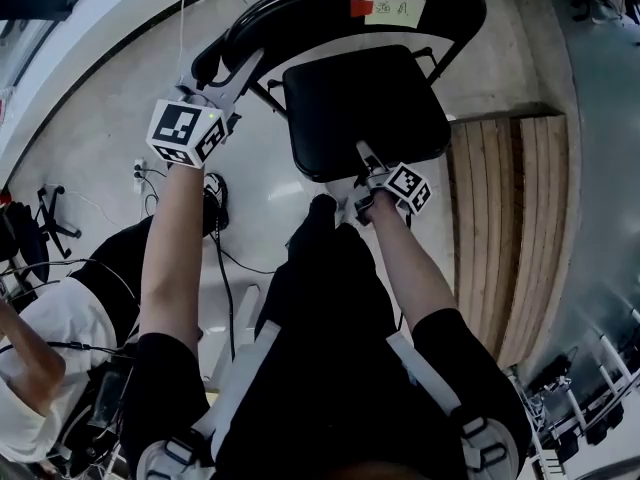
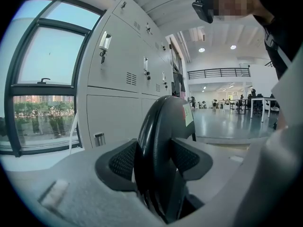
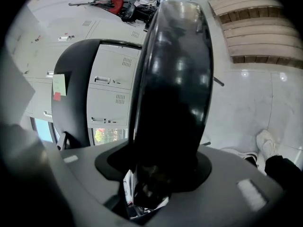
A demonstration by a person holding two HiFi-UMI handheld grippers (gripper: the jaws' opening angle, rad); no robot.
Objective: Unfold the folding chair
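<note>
The black folding chair point(image 1: 345, 78) stands on the pale floor point(image 1: 95, 138) before the person, its curved glossy backrest point(image 1: 320, 3) clenched by the left hand-held gripper point(image 1: 236, 72), likely steadying the frame, while the right hand-held gripper point(image 1: 365, 156) grasps the padded black seat's point(image 1: 360, 108) front edge, seemingly to lever it flat.

Black folding chair point(image 1: 300, 6) stands upright (seat point(image 1: 360, 108) angled out).

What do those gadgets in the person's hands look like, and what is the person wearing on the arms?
Both the left gripper and the right gripper are pale grey, two-pronged tools, each carrying a cube with black-and-white square markers. The left one's pads are dark and dotted. The person wears a black short-sleeved top with pale straps.
</note>
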